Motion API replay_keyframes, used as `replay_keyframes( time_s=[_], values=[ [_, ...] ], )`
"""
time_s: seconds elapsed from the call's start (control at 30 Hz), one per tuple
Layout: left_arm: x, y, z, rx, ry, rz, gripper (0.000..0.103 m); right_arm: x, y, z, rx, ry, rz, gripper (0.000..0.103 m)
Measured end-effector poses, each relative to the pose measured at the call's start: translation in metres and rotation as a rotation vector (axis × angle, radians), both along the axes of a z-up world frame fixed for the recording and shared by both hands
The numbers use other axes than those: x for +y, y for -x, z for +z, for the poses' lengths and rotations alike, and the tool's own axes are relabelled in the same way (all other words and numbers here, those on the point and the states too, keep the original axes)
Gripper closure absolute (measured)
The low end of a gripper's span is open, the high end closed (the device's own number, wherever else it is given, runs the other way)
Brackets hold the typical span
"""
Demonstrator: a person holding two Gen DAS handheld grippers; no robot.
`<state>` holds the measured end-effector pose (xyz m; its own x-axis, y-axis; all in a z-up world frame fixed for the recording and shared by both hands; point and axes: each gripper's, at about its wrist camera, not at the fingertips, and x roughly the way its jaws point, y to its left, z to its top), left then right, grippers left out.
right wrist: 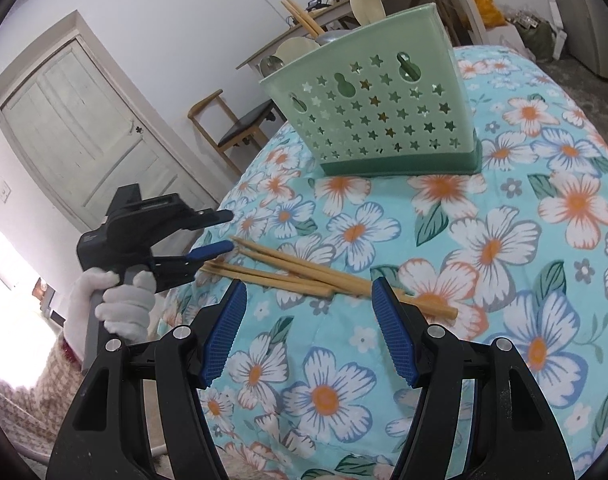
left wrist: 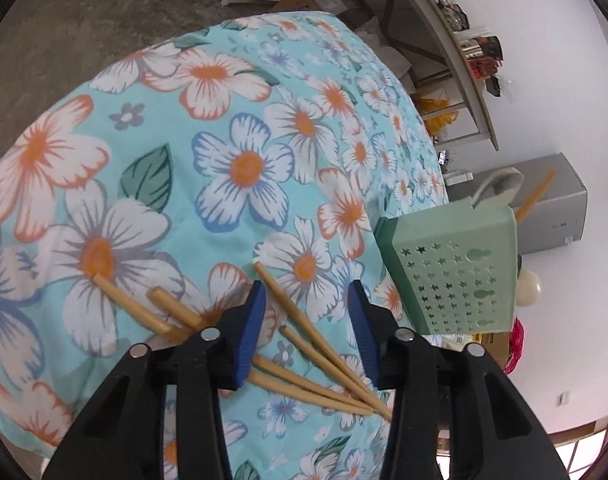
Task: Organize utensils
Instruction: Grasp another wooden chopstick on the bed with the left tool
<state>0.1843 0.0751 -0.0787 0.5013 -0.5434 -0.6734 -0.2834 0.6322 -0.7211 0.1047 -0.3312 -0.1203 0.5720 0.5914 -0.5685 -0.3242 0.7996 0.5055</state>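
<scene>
A floral tablecloth [right wrist: 484, 248] covers the table. On it stands the green utensil basket [right wrist: 384, 120], holding spoons and chopsticks. In front of the basket lies a loose bundle of wooden chopsticks [right wrist: 304, 276]. The left gripper [left wrist: 308, 328] straddles those chopsticks, jaws partly apart, gripping nothing. The right gripper [right wrist: 310, 332] hovers nearer, jaws wide, empty.

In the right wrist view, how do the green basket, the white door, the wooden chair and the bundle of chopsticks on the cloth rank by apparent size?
1. white door
2. green basket, close to the door; being nearer the camera enlarges it
3. bundle of chopsticks
4. wooden chair, similar in spread to the chopsticks, so this order is unsure
</scene>
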Motion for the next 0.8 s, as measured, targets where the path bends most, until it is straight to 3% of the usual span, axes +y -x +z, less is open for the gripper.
replay_keyframes(
  time_s=[0.17,0.33,0.8],
  values=[
    [-0.003,-0.011,-0.008,0.019,0.001,0.012,0.072,0.000,0.001,-0.003,0.009,-0.007,0.002,0.041],
    [-0.011,-0.021,-0.002,-0.034,0.032,-0.014,0.072,-0.003,0.000,-0.005,0.014,-0.013,-0.002,0.042],
    [-0.056,-0.036,-0.011,0.034,0.031,-0.100,0.072,-0.009,-0.001,-0.006,0.019,-0.028,-0.010,0.044]
  ],
)
